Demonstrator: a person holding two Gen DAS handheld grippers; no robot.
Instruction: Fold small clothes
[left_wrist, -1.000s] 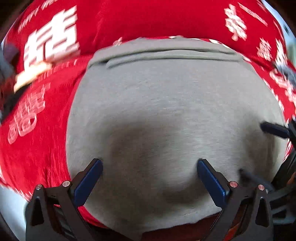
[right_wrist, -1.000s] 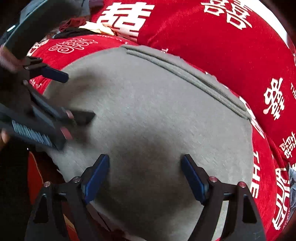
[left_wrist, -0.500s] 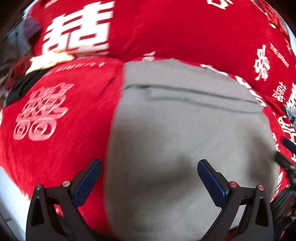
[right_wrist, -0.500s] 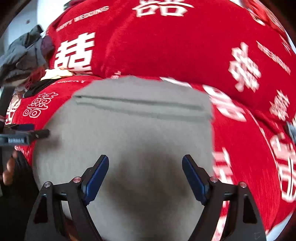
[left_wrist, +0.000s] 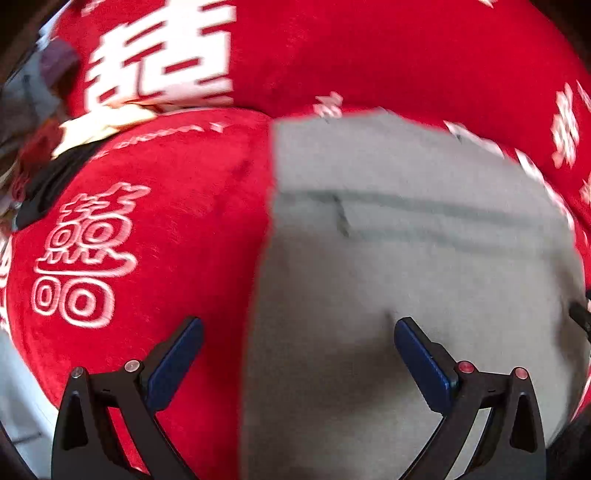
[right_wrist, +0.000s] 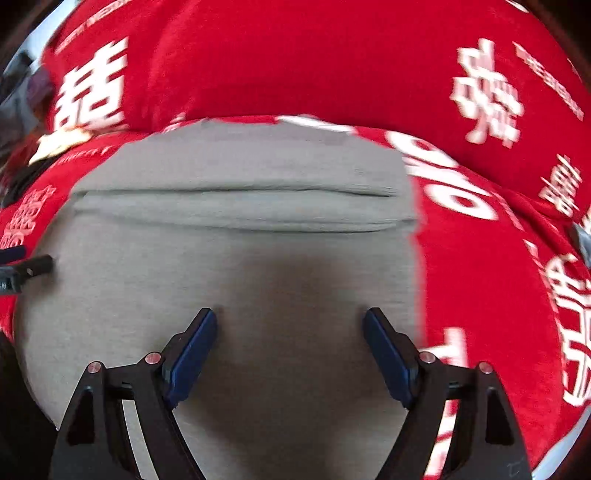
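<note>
Hovering over a folded grey knit garment, both my claws gape wide and hold nothing. It lies flat on a red plush cover with white printed characters, a folded band across its far end. My right gripper sits above its near middle; my left gripper straddles its left edge, one finger over red cloth. Motion blur smears the garment's far corners, and its near edge is cut off behind my fingers. At far left a dark and cream heap of things is too blurred to identify.
</note>
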